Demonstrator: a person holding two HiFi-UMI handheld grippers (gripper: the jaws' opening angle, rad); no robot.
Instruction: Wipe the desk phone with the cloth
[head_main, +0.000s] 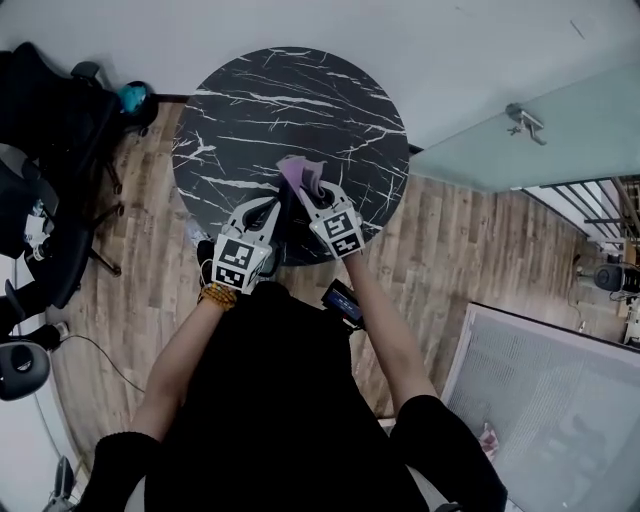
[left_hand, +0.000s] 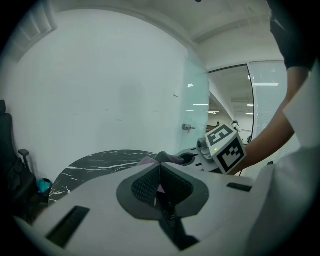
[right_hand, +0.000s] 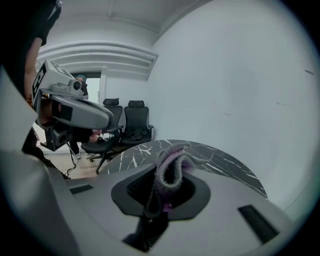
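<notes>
Zero wiping done yet, I'd say: no desk phone in any view. Your right hand-held gripper (right_hand: 167, 172) is clamped on the cloth (head_main: 300, 174) over the worktop's (head_main: 290, 100) 6 o'clock edge. The left hand-held gripper (left_hand: 159, 172) is closed too, prob. nipping a cloth corner.

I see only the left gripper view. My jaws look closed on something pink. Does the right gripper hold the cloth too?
Observer: Yes. The right gripper is shut on the cloth; a grey-purple fold stands up between its jaws.
Operator: Is the desk phone on the table?
Observer: The head view shows none on the table, though the grippers hide a part of it.
Operator: Where is my gripper above it?
Observer: The left gripper is over the near edge, beside the right one.
</notes>
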